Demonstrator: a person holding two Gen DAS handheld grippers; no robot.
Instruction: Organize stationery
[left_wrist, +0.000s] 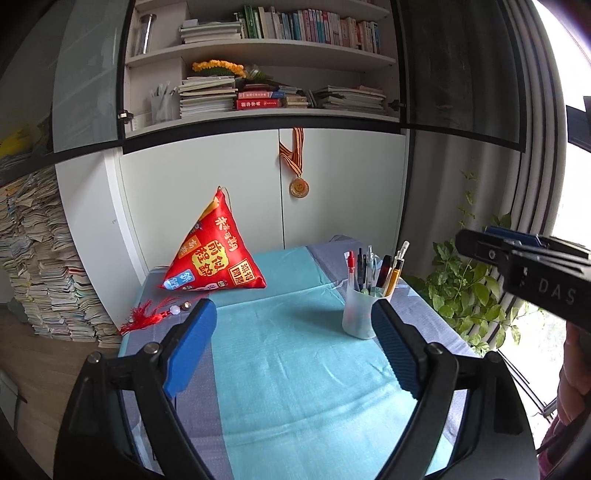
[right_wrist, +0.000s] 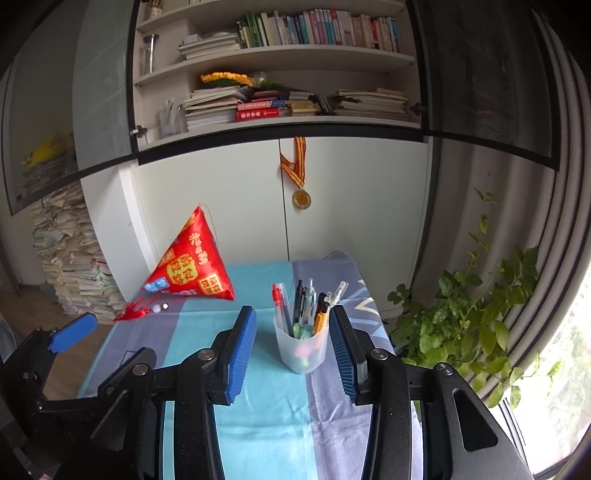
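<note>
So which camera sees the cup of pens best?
The right wrist view: the pen cup sits near the middle, its whole front clear. In the left wrist view the cup is off to the right, partly hidden behind a finger.

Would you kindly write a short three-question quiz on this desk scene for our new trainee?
1. True or false: the pens stand upright in the translucent cup.
2. What hangs on the cabinet door? A) a clock B) a medal C) a key
3. Which gripper holds something: the left gripper, the right gripper, or neither?

Key
1. True.
2. B.
3. Neither; both stand open with nothing between the jaws, and the cup sits on the table beyond them.
</note>
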